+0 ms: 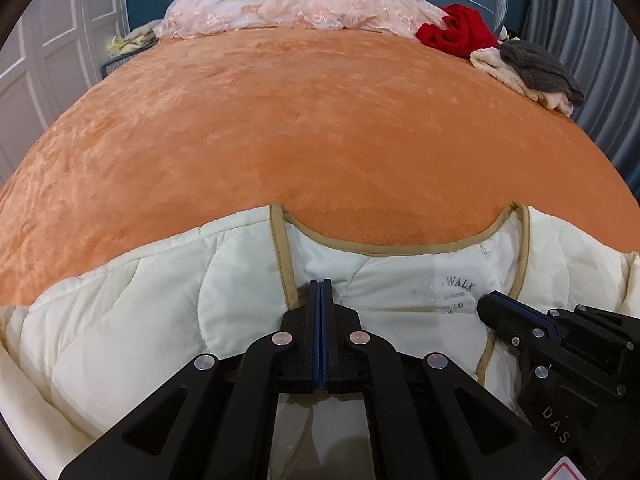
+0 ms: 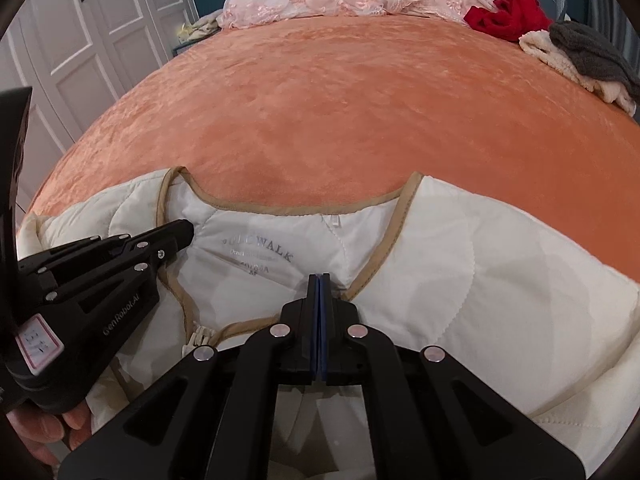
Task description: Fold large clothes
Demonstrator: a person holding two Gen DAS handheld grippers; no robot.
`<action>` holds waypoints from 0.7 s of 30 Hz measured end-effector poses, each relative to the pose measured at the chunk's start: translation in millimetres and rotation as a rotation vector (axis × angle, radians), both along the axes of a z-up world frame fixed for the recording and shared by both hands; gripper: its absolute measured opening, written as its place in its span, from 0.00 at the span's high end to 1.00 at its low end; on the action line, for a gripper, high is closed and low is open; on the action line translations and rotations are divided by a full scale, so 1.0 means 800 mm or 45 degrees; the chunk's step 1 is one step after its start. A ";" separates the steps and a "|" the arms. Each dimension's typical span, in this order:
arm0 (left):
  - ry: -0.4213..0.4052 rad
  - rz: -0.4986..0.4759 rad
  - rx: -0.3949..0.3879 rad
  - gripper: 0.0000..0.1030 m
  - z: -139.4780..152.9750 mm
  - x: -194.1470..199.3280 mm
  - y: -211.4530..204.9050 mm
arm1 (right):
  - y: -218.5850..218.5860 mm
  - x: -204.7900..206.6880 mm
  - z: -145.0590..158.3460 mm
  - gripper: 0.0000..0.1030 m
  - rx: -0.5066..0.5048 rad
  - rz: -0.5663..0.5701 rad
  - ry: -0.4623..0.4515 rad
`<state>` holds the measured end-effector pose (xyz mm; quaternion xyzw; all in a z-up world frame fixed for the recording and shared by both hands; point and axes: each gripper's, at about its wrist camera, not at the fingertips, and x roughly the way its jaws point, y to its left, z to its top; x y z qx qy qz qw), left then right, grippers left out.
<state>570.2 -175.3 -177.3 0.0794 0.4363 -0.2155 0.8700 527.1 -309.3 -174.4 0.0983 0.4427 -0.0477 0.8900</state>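
A cream quilted jacket with tan trim lies open on the near part of an orange bed, neckline and printed label facing up; it also shows in the right wrist view. My left gripper is shut, its tips over the lining by the left front trim; whether it pinches fabric I cannot tell. It shows from the side in the right wrist view. My right gripper is shut, its tips at the right front trim. It shows in the left wrist view.
At the bed's far end lie a pink lace cover, a red garment, and a grey garment on a cream one. White wardrobe doors stand left. Grey curtains hang right.
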 end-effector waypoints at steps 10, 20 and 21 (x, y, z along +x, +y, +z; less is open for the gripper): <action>-0.069 0.005 0.058 1.00 -0.002 -0.007 -0.008 | 0.008 -0.003 -0.001 1.00 -0.054 -0.002 -0.028; -0.099 0.009 0.117 1.00 -0.003 -0.009 -0.015 | -0.001 -0.003 -0.002 1.00 -0.009 -0.010 -0.043; -0.103 0.010 0.130 1.00 -0.002 -0.009 -0.017 | -0.004 -0.003 -0.001 1.00 0.016 -0.013 -0.045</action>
